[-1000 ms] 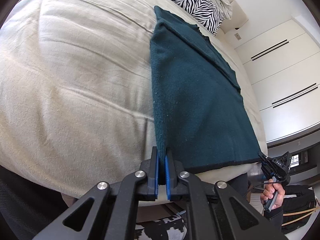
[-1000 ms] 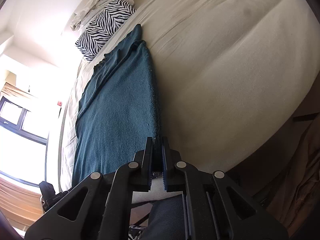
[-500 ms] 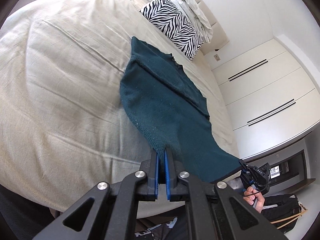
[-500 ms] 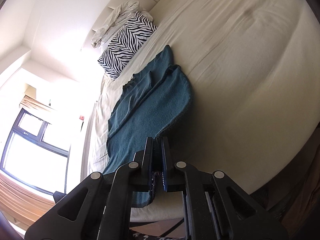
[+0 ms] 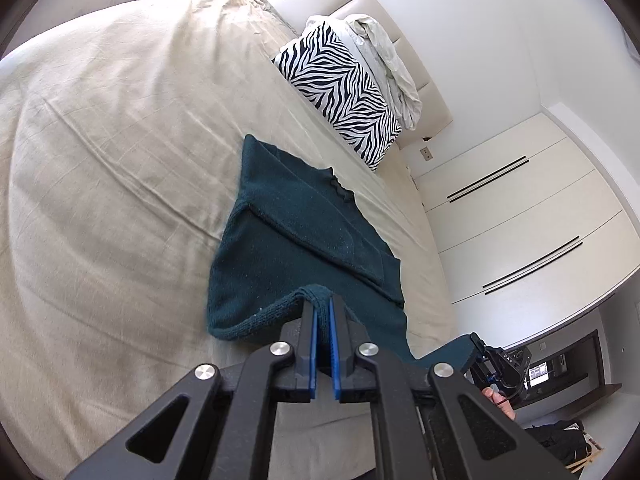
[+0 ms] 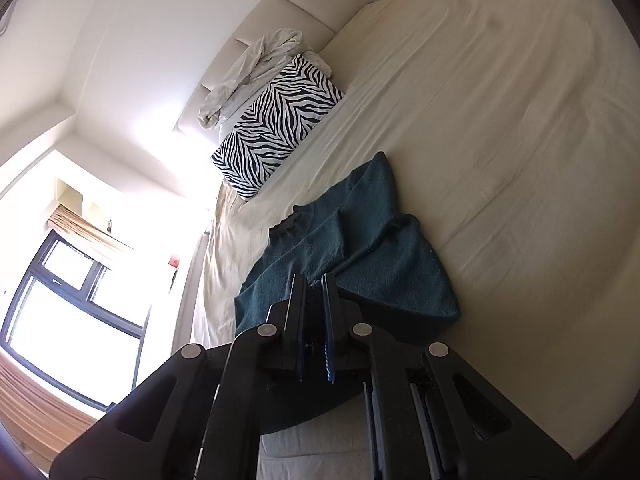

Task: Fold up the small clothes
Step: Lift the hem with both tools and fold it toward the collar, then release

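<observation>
A dark teal knit sweater [image 5: 296, 248] lies on the cream bed sheet [image 5: 100, 168], sleeves folded onto its body. My left gripper [image 5: 322, 308] is shut on one bottom corner of the hem and holds it lifted over the sweater's body. My right gripper [image 6: 314, 284] is shut on the other bottom corner of the sweater [image 6: 360, 240], also lifted above the bed [image 6: 520, 120]. The lower half curls up and over in a soft fold. The right gripper [image 5: 486, 354] shows in the left wrist view with teal cloth in it.
A zebra-print pillow [image 5: 340, 92] with a crumpled white garment [image 5: 384, 60] stands at the headboard. White wardrobe doors [image 5: 520, 220] line the wall beyond the bed. A bright window [image 6: 72, 312] is on the other side. The bed's near edge is just below both grippers.
Both grippers have lifted the sweater's hem off the bed's near edge and carried it toward the collar. The flat sweater now bends into a fold.
</observation>
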`<move>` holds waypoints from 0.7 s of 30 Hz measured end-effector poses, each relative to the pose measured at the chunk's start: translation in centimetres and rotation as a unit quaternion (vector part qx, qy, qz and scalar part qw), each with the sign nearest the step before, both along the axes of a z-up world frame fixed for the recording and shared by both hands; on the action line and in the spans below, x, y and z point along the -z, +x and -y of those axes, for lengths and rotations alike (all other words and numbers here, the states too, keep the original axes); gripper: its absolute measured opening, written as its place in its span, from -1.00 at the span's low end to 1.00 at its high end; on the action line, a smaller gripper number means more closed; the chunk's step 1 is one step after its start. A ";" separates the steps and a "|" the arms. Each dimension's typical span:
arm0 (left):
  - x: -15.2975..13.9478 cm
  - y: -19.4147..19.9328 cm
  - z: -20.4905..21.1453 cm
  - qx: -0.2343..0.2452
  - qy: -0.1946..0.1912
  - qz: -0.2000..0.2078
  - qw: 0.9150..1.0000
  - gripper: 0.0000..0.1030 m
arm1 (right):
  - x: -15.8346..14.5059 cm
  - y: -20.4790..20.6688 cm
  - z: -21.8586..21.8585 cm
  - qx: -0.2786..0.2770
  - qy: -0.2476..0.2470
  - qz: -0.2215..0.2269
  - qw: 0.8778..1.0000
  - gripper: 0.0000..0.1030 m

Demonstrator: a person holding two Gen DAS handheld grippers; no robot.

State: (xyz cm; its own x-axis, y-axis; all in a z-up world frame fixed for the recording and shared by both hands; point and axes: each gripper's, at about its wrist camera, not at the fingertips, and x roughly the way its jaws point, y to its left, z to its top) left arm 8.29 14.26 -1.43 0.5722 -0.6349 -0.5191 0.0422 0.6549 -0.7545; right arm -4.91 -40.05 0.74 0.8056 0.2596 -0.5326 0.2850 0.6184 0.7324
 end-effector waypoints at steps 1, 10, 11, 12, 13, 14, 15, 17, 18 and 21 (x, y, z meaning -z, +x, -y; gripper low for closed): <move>0.0 0.8 0.0 -0.002 -0.003 -0.001 1.000 -0.87 | 0.0 1.0 0.1 0.002 -0.002 0.000 1.000 -0.87; 0.8 9.3 0.2 -0.024 -0.017 -0.015 0.999 -0.87 | 1.1 9.5 2.4 0.024 -0.021 -0.012 0.999 -0.87; 0.9 10.4 0.4 -0.025 -0.015 -0.016 0.999 -0.87 | 1.5 10.6 2.6 0.026 -0.024 -0.014 0.999 -0.87; 1.0 11.5 0.6 -0.026 -0.012 -0.017 0.999 -0.87 | 1.8 11.7 2.9 0.028 -0.028 -0.017 0.999 -0.87; 1.1 12.6 0.8 -0.026 -0.009 -0.018 0.999 -0.87 | 2.1 12.8 3.0 0.030 -0.032 -0.020 0.999 -0.87; 1.3 13.7 1.0 -0.026 -0.005 -0.020 0.999 -0.87 | 2.5 14.1 3.3 0.032 -0.035 -0.023 0.999 -0.87; 1.5 14.8 1.3 -0.025 0.000 -0.021 0.999 -0.87 | 3.0 15.3 3.6 0.033 -0.036 -0.026 0.998 -0.87; 1.9 16.9 1.6 -0.029 0.010 -0.024 0.999 -0.87 | 4.1 17.9 4.0 0.034 -0.040 -0.036 0.998 -0.87; 2.1 17.9 1.8 -0.030 0.014 -0.025 0.999 -0.87 | 4.6 19.1 4.1 0.035 -0.045 -0.041 0.998 -0.87; 2.8 20.5 2.2 -0.033 0.028 -0.028 0.999 -0.87 | 6.0 22.6 4.6 0.038 -0.056 -0.052 0.996 -0.87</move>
State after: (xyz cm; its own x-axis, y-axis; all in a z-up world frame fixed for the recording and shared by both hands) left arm 28.77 12.04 -4.27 0.5807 -0.5656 -0.5856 -0.0441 0.6964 -0.7163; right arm 17.68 -44.68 -5.27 0.7597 0.1345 -0.6362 0.4041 0.6688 0.6240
